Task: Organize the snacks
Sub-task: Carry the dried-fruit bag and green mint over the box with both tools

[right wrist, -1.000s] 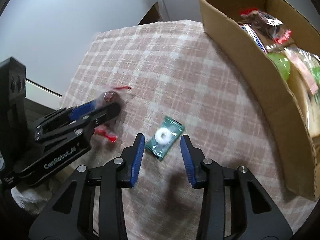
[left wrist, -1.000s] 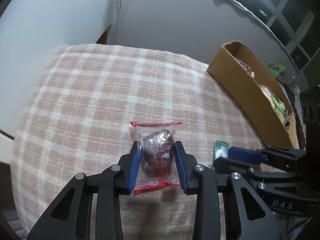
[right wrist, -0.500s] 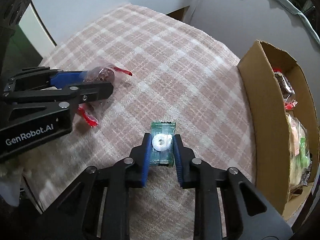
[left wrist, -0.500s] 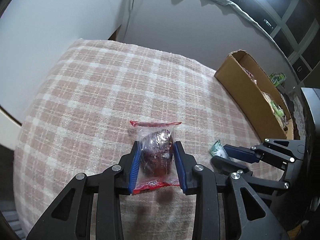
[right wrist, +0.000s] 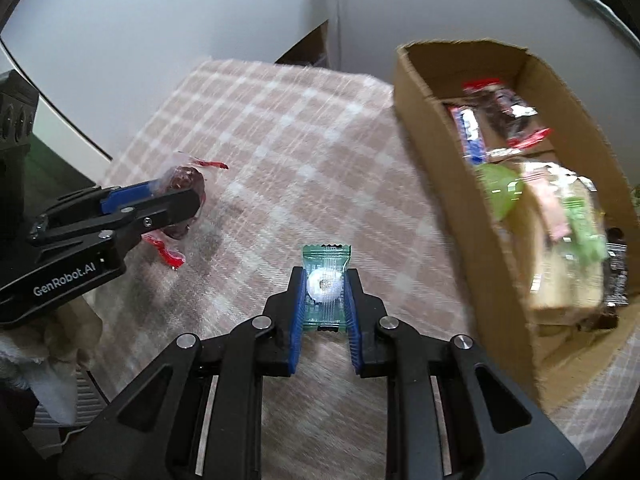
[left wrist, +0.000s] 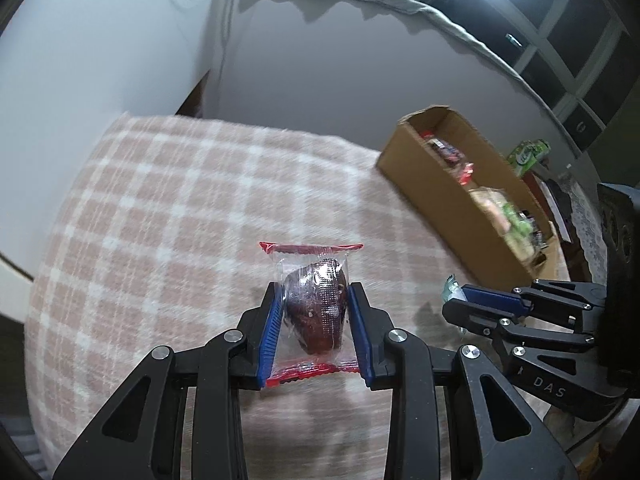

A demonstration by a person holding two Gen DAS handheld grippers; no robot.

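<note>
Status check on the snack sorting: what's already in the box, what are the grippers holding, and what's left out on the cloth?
Done: the cardboard box already holds several wrapped snacks. In hand: the left gripper is shut on a red-edged snack packet; the right gripper, whose jaws have just been closing, grips a green mint packet. Left: both go into the box. No other loose snack shows on the checked cloth.

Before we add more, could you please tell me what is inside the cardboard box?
The cardboard box holds wrapped snacks: red-and-dark packets at its far end, green and beige packs nearer. Whatever lies beneath them is covered.
</note>
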